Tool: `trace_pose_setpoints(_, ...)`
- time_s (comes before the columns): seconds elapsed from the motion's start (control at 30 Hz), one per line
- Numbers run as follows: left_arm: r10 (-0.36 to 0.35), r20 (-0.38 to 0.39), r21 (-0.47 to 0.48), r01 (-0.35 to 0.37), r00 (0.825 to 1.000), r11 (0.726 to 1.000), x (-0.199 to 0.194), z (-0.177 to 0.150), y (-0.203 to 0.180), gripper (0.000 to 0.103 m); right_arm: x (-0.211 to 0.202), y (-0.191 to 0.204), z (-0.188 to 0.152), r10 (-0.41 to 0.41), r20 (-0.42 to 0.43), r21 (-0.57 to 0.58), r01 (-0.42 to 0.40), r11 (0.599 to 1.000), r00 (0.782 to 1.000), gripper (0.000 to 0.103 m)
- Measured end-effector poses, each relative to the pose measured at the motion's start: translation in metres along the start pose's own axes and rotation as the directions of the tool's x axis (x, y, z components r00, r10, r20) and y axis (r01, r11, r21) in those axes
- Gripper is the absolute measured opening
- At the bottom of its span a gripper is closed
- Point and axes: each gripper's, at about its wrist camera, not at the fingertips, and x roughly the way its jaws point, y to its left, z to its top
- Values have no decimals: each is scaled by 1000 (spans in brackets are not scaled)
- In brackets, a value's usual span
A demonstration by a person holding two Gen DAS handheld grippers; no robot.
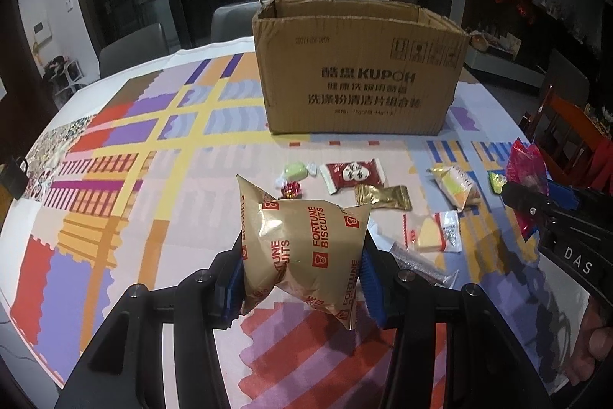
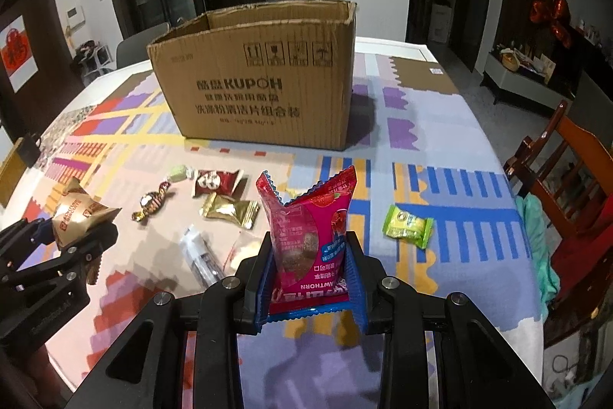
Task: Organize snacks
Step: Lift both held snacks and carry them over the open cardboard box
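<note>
My left gripper (image 1: 302, 267) clamps the gold biscuit bag (image 1: 302, 248), my right gripper (image 2: 311, 278) the red hawthorn packet (image 2: 310, 221); the open cardboard box (image 1: 356, 71) lies ahead, toward the surface's far edge.

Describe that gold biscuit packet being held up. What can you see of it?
The gold biscuit packet is a puffy pillow pouch of shiny foil, printed all over with red "FORTUNE BISCUITS" lettering and small red logo squares. It looks sealed and full of air, with crimped ends. The left gripper pinches it at the waist, its blue-padded jaws denting both sides. The packet hangs clear above the patterned tablecloth, tilted slightly, and nothing but the jaws touches it.
</note>
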Motion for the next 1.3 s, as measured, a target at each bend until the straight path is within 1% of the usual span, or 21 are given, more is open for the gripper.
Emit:
trace_pose_setpoints(0.37,-4,38,25,3,999,1000,-9,24,-5,50,-15,-3,17,1,43,12,-2,1000,999,34)
trace_pose_setpoints(0.77,-7,61,25,6,998,1000,-11,47,-4,50,-17,-5,37,-3,69,2,3,1000,998,34)
trace_pose_setpoints(1.3,-13,120,36,9,993,999,-8,99,6,50,-19,-1,86,0,141,-16,2,1000,990,34)
